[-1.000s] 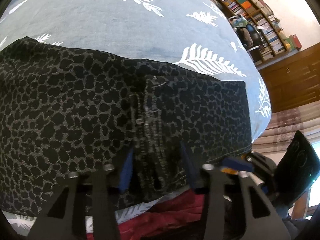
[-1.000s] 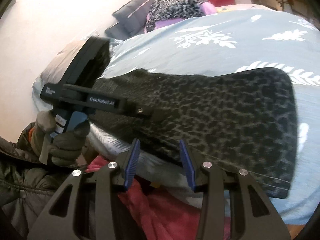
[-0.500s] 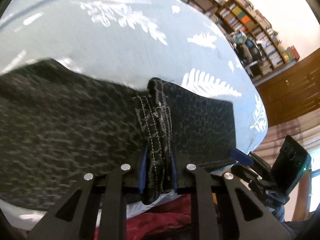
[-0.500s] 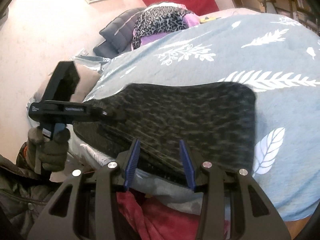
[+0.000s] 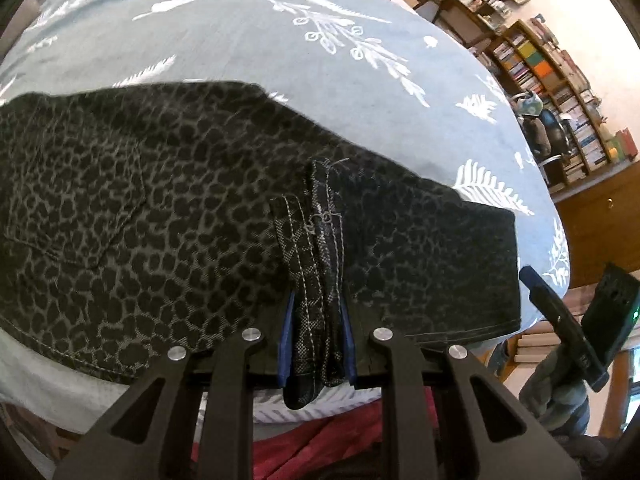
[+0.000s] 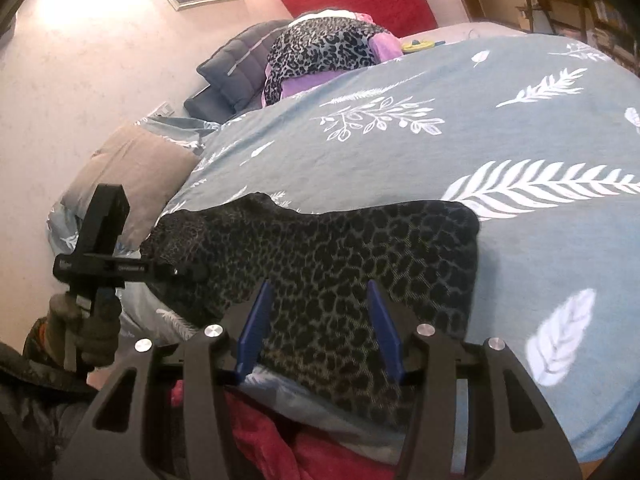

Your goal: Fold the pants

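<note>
Between left tongs [image 5: 317, 340], pants [image 5: 160, 208] seam sits pinched.

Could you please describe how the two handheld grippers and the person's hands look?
Both the left gripper and the right gripper have black angular frames with cut-out openings, silver round screws and blue finger pads. The left one's side bears small white lettering. The left hand wears a grey-green glove.

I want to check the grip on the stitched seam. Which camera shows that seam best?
The left wrist view: the bunched stitched seam of the leopard-print pants sits close up, pinched in the left tool. The right wrist view shows only the pants' flat side; the seam is hidden there, and the right tool is open.
</note>
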{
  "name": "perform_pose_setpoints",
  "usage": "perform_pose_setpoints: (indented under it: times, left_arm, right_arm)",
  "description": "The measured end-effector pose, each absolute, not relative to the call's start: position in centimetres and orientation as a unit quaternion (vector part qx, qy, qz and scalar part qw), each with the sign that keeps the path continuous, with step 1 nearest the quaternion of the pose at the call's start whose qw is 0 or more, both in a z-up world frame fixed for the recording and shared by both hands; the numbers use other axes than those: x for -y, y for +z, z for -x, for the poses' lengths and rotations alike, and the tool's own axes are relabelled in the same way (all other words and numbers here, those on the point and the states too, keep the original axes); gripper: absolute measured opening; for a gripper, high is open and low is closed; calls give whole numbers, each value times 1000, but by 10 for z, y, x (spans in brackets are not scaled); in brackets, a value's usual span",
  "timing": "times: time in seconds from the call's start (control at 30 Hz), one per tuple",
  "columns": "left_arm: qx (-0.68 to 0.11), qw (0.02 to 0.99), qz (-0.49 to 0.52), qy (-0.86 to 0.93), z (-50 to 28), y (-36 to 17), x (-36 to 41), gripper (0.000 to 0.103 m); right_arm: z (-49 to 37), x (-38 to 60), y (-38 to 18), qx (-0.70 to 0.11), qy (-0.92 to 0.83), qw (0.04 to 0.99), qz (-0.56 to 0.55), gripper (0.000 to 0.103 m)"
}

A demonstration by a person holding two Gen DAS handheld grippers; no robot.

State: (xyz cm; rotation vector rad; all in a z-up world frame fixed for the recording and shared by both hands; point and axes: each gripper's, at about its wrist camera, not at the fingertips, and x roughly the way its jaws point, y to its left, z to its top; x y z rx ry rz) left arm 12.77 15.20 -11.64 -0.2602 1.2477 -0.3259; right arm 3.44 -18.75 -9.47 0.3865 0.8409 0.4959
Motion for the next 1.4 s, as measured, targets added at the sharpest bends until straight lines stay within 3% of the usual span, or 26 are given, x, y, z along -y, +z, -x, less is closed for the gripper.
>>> perform_pose_setpoints:
  times: [0.3, 0.53, 1.0, 1.4]
  left_arm:
    - [-571, 807, 76, -131, -126, -134, -145, 26]
    - [-563, 815, 90, -104, -122, -124, -167, 49]
    - [-510, 847, 80, -128, -114, -77, -145, 50]
    - [-549, 816, 105, -151, -139, -127, -124, 50]
  right_arm:
    - [-50, 181, -140, -441, 201, 854, -191, 51]
    - [-50, 181, -118, -423, 181, 870, -174, 51]
    - [-80, 192, -112, -405, 150, 881, -194, 51]
    - [-89, 186, -139, -424, 139, 876, -183, 51]
